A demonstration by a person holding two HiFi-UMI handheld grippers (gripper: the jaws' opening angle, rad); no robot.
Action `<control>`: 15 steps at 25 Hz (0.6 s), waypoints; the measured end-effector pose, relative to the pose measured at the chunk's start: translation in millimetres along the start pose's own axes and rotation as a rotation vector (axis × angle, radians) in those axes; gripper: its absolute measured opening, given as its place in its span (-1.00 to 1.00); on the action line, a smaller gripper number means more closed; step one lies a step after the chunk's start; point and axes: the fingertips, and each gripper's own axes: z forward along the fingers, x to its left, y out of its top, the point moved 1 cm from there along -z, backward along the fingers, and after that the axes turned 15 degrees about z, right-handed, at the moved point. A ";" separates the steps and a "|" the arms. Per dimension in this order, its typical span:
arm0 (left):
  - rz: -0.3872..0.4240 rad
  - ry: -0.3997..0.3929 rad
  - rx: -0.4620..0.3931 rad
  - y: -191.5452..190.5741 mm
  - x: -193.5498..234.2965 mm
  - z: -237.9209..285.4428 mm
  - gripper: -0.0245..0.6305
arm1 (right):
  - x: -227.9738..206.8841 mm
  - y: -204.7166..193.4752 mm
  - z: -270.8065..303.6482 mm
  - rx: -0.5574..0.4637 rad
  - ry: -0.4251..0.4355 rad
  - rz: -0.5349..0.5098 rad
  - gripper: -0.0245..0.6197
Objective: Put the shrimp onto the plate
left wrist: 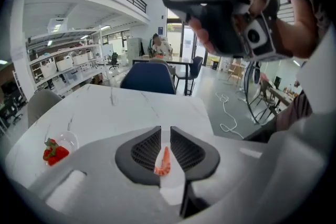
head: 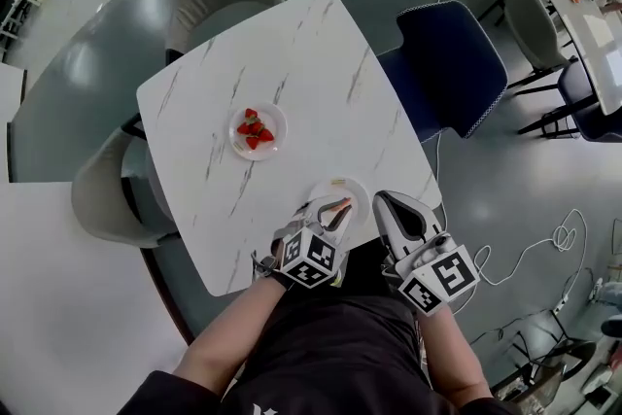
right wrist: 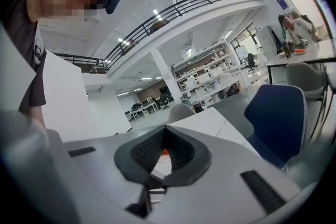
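Left gripper (head: pixel 333 212) clamped on the shrimp (left wrist: pixel 163 161), hovering over the near plate (head: pixel 355 190) at 5 o'clock of the strawberry plate (head: pixel 279 117), probably lined up for release; right gripper (right wrist: pixel 164 131) closed on nothing, parked at its 3 o'clock, clear.

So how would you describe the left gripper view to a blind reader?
The left gripper pinches a small orange shrimp between its dark jaws, above a white marble table. A dish of strawberries sits at lower left; a blue chair stands behind.

The left tongs (left wrist: pixel 165 131) and right tongs (right wrist: pixel 164 129) are grey, black-padded
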 end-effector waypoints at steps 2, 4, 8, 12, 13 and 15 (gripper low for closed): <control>-0.043 0.024 -0.056 16.4 5.3 -18.8 -0.75 | 6.7 1.3 -0.9 0.008 0.001 -0.006 -0.93; -0.081 0.053 -0.109 32.1 10.2 -38.4 -0.75 | 14.4 4.0 -2.5 0.011 0.005 -0.010 -0.93; -0.139 0.095 -0.199 57.7 19.4 -78.1 -0.75 | 34.7 10.0 -5.0 0.009 0.023 -0.024 -0.93; -0.197 0.137 -0.260 74.8 31.3 -112.7 -0.77 | 54.7 18.4 -6.5 0.004 0.048 -0.050 -0.93; -0.216 0.147 -0.273 79.1 33.1 -121.8 -0.90 | 59.9 20.5 -8.3 0.005 0.052 -0.053 -0.93; -0.247 0.162 -0.295 88.8 35.5 -139.8 -0.90 | 70.7 25.0 -11.8 0.005 0.060 -0.058 -0.93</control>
